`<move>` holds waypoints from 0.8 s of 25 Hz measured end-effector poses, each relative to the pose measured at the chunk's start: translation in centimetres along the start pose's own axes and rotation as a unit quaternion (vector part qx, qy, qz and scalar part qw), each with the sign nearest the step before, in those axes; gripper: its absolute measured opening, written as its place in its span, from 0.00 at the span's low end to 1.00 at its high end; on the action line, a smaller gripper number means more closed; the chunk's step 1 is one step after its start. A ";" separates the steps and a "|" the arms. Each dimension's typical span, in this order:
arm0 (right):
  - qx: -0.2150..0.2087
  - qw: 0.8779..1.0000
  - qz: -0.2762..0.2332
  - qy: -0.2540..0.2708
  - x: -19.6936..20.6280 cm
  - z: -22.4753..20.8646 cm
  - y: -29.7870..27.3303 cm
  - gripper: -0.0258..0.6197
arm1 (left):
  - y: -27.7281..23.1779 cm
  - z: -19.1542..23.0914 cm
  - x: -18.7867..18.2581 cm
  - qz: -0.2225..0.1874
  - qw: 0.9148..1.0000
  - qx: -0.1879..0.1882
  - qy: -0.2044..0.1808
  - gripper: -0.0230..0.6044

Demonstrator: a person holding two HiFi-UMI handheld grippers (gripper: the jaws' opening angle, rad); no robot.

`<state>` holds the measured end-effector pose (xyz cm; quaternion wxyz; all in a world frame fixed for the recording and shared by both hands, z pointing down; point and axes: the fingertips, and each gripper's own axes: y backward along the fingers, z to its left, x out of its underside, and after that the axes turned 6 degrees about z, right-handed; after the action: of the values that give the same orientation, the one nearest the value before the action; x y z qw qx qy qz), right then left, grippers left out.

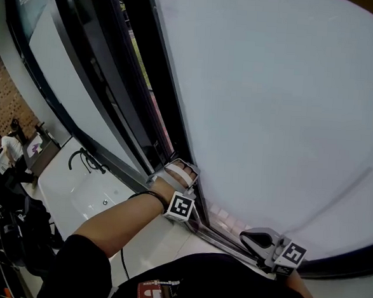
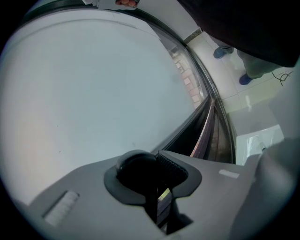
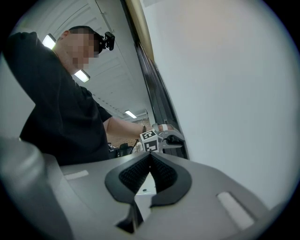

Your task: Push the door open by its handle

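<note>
left claw: your left gripper (image 2: 157, 165) is clenched on the dark, rounded door handle (image 2: 135, 171), which fills the gap between its pads
right claw: your right gripper (image 3: 150, 157) has its jaws pinched together, nothing in them, just beside the white door (image 1: 271, 119)
handle: sits at the door's edge, next to the black frame (image 1: 135, 78)
you: left forearm stretched toward that edge

Door panel (image 1: 272, 106): smooth matt white. Door frame (image 1: 94, 62): glossy black. Handle (image 2: 135, 169): smooth glossy black. Floor (image 1: 155, 238), lower centre: glossy pale tile. Left gripper (image 2: 153, 161), right gripper (image 3: 149, 157): matt grey plastic; pads (image 3: 136, 176) ribbed black.
</note>
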<state>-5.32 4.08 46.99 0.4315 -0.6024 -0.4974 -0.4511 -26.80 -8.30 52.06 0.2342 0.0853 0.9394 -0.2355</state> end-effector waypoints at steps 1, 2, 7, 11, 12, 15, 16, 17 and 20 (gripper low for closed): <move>0.002 1.000 -0.004 -0.002 -0.1 0.0 0.6 0.04 | -0.5 0.2 -0.1 -0.003 1.000 0.003 0.001 0.16; 0.002 1.000 -0.008 -0.004 -0.3 0.0 1.2 0.04 | -1.2 0.3 -0.1 -0.005 1.000 0.006 0.002 0.16; 0.005 1.000 0.007 -0.002 0.4 0.1 4.5 0.04 | -5.3 1.1 0.5 0.011 0.998 0.022 -0.051 0.16; 0.021 1.000 0.017 -0.002 0.9 -0.2 6.3 0.04 | -7.6 2.7 0.3 -0.011 0.999 0.024 -0.028 0.16; 0.027 0.999 0.019 -0.002 1.0 -0.4 6.6 0.04 | -8.5 2.9 0.5 -0.009 0.999 0.022 -0.037 0.16; 0.043 0.999 0.021 -0.009 1.4 -1.3 7.5 0.04 | -11.3 4.1 0.2 -0.013 0.998 0.014 -0.056 0.16; 0.049 0.998 0.021 -0.013 1.6 -1.6 7.7 0.04 | -12.1 4.6 -0.1 -0.018 0.998 0.012 -0.058 0.16; 0.056 0.998 0.023 -0.017 1.7 -1.9 7.8 0.04 | -12.8 5.1 -0.4 -0.022 0.998 0.009 -0.061 0.16; 0.078 0.996 0.027 -0.020 1.8 -3.5 7.1 0.04 | -15.2 7.2 -1.3 -0.038 0.998 0.001 -0.059 0.16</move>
<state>1.43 0.16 48.99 0.4796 -0.5890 -0.5228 -0.3870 -26.90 -25.14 53.17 0.2802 0.0355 0.9261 -0.2500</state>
